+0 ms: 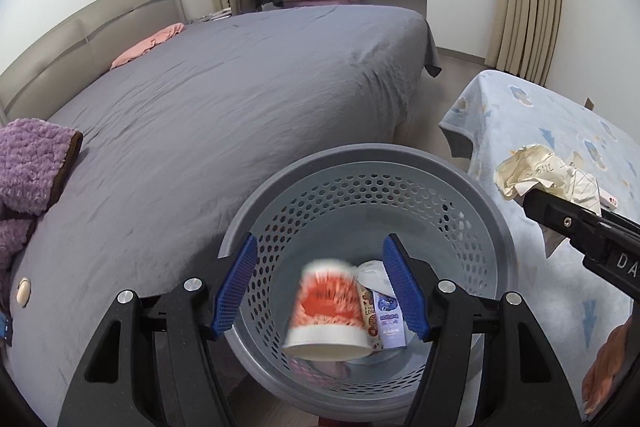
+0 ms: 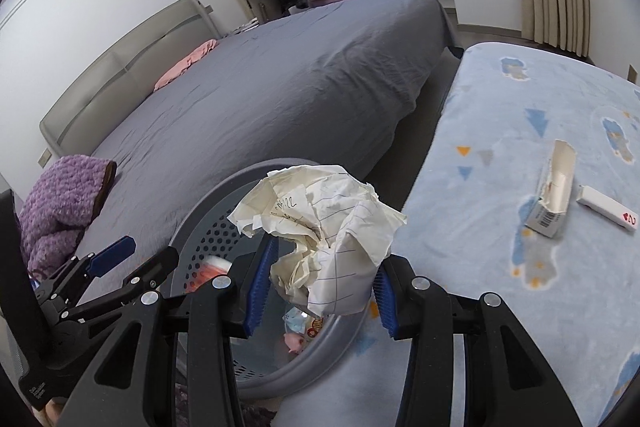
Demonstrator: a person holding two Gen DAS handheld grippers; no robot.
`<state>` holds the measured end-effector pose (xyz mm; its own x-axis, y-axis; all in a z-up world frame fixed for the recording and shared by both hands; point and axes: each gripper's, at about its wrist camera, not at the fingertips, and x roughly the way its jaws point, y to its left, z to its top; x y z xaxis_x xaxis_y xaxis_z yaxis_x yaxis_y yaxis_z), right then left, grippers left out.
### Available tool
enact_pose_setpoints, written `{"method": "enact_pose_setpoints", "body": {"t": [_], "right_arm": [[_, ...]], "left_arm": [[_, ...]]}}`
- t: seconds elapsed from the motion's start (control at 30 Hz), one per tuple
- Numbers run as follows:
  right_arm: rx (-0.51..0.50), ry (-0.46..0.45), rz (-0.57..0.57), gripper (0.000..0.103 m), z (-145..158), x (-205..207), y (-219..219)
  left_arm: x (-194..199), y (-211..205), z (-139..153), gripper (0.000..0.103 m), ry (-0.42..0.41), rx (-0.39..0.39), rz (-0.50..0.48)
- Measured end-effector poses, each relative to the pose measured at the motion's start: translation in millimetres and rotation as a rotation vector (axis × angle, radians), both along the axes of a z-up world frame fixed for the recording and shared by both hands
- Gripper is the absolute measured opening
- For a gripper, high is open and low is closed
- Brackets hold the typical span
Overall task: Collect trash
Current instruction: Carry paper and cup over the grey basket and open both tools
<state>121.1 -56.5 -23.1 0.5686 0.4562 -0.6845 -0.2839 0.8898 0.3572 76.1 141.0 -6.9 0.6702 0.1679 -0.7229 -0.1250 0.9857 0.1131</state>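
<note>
My left fingers [image 1: 320,283] stand open above the grey basket [image 1: 496,227], a blurred red-and-white cup [image 1: 326,311] loose between them. My right fingers [image 2: 320,287] grip crumpled paper [image 2: 320,223] at the basket's right rim.

The orange-and-white paper cup [image 1: 325,311] above the grey perforated plastic wastebasket [image 1: 472,187] is motion-blurred, its print unreadable, and it hides part of the packets in the basket beneath it. From the right wrist view, the crumpled lined paper ball [image 2: 320,227] covers much of the basket's opening. On the pale blue patterned blanket [image 2: 500,155] right of the basket, the small torn grey carton's [image 2: 554,197] print is too small to read. A hand [image 1: 608,367] is cut off by the picture's right edge.
</note>
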Motion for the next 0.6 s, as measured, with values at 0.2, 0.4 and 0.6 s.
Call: {"method": "enact_pose_setpoints", "body": {"t": [0.2, 0.4, 0.6], "right_arm": [[-0.012, 0.016, 0.029, 0.053, -6.0, 0.7, 8.6], [-0.016, -0.003, 0.017, 0.061, -3.7, -2.1, 7.3], [-0.011, 0.003, 0.011, 0.061, -3.0, -0.4, 4.1]], "left_arm": [[-1.6, 6.3, 0.2, 0.073, -0.002, -0.014, 0.014], [-2.1, 6.0, 0.7, 0.077, -0.008, -0.015, 0.023], [-2.9, 7.1, 1.5, 0.082, -0.012, -0.018, 0.029]]}}
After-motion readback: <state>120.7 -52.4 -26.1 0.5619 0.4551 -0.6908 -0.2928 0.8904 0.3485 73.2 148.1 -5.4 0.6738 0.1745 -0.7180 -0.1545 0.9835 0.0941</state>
